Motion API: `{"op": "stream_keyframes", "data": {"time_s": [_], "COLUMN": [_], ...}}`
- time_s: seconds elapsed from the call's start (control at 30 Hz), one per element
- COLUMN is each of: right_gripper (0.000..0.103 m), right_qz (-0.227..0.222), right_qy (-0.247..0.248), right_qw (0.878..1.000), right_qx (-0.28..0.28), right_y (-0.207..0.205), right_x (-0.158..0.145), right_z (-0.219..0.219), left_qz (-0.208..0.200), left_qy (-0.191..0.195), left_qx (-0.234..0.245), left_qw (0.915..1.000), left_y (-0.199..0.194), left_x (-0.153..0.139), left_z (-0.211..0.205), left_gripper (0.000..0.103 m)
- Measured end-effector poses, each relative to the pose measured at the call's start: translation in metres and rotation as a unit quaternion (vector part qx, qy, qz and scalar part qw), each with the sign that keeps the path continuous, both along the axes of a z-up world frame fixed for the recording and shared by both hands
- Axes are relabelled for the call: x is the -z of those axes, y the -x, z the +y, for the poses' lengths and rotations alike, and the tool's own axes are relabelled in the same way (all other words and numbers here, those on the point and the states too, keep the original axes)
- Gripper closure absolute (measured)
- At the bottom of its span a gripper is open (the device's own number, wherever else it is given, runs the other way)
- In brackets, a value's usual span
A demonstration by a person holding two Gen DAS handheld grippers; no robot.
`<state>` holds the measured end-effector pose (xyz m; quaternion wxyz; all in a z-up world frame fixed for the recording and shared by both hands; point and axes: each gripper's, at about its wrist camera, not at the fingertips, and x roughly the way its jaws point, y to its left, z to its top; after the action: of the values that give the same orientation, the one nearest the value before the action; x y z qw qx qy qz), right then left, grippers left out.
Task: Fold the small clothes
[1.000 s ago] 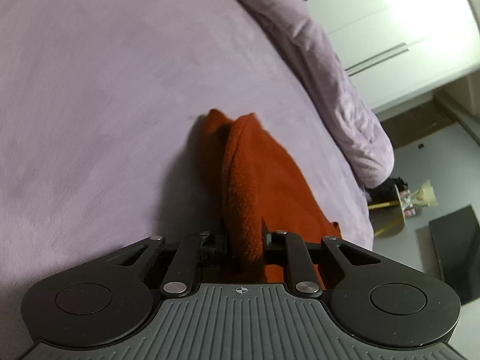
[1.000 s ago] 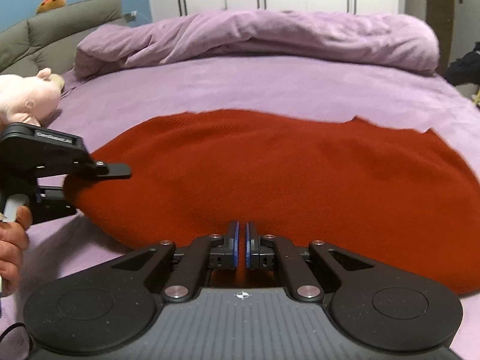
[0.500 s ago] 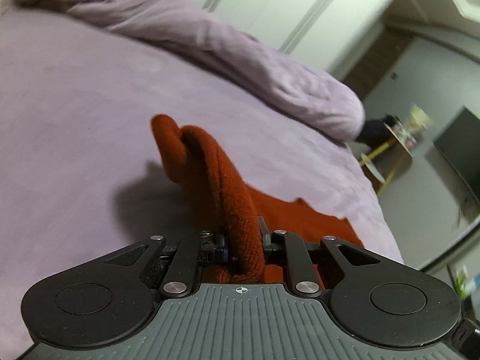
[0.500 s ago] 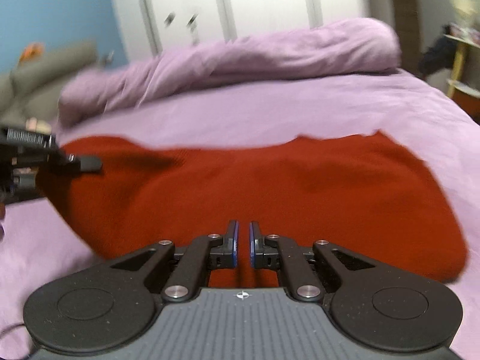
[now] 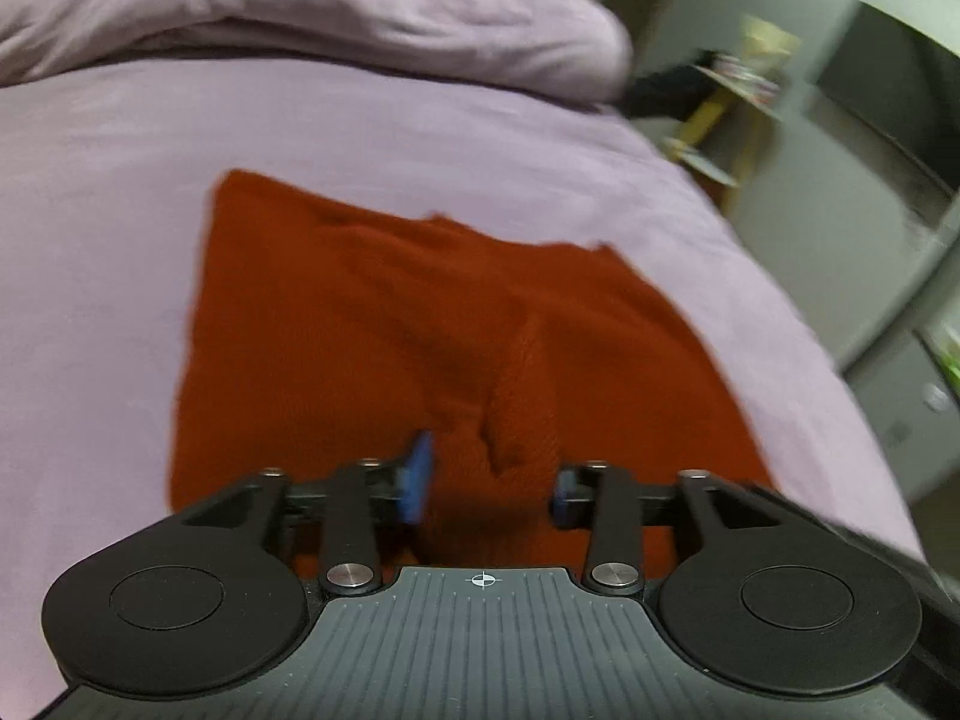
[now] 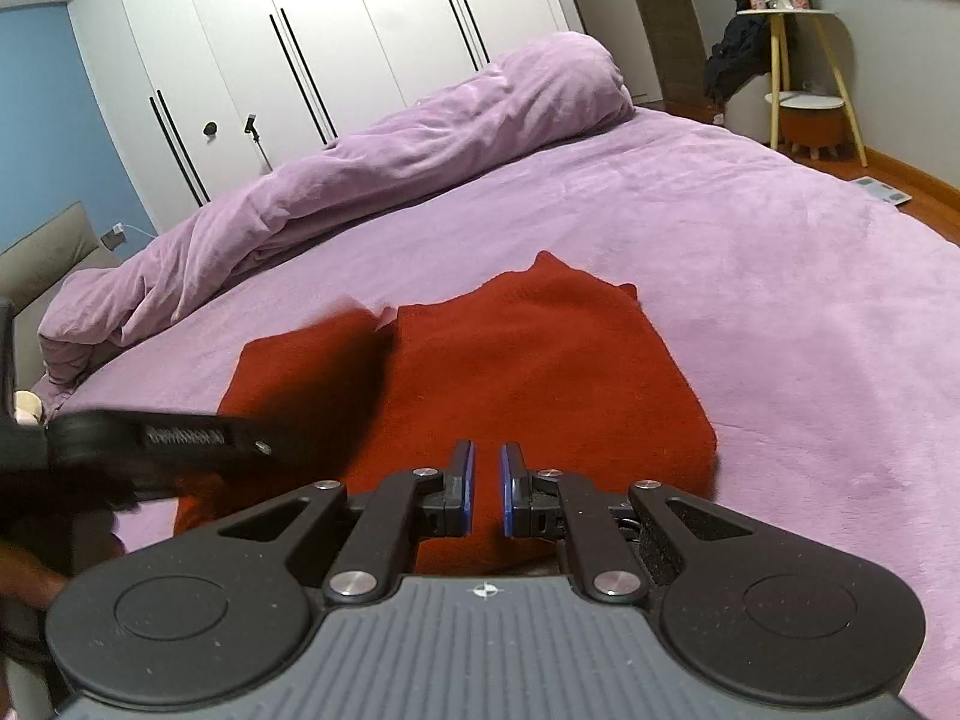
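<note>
A rust-red knitted garment (image 6: 540, 372) lies folded on the purple bed sheet (image 6: 780, 300). In the left wrist view the garment (image 5: 360, 330) fills the middle, with a raised fold of cloth (image 5: 522, 396) between the fingers. My left gripper (image 5: 486, 480) is open, its jaws apart on either side of that fold without pinching it. It also shows in the right wrist view (image 6: 150, 438), blurred, low over the garment's left part. My right gripper (image 6: 486, 492) is slightly open and empty, just above the garment's near edge.
A rolled purple duvet (image 6: 360, 168) lies along the far side of the bed. White wardrobe doors (image 6: 330, 30) stand behind. A small yellow-legged side table (image 6: 798, 60) stands at the right past the bed edge. A grey headboard (image 6: 36, 252) is at the left.
My left gripper swung over the garment, laid its held edge down and opened. My right gripper opened slightly and drew back. The garment now looks narrower, folded over.
</note>
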<state>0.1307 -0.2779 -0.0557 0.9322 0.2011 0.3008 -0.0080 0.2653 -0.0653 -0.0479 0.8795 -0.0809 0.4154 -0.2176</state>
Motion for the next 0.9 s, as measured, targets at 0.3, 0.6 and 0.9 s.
{"op": "stream_keyframes", "data": {"time_s": [0.3,0.6,0.9], "right_gripper": [0.094,0.093,0.060], "right_qz": [-0.011,0.106,0.044], "right_qy": [-0.025,0.040,-0.072], "right_qw": [0.997,0.985,0.988], "right_qx": [-0.069,-0.131,-0.127], "right_y": [-0.025,-0.064,-0.049], "right_x": [-0.017,0.021,0.003], "right_z": [0.026,0.070,0.028], "left_qz": [-0.006,0.066,0.076], "left_qy": [0.054,0.003,0.004], "left_qx": [-0.082,-0.094,-0.093], "left_qw": [0.9951,0.9934,0.9927], "left_y": [0.038,0.020,0.031], "left_x": [-0.027,0.018,0.020], "left_z": [0.075,0.084,0.088], "left_gripper": [0.050,0.052,0.049]}}
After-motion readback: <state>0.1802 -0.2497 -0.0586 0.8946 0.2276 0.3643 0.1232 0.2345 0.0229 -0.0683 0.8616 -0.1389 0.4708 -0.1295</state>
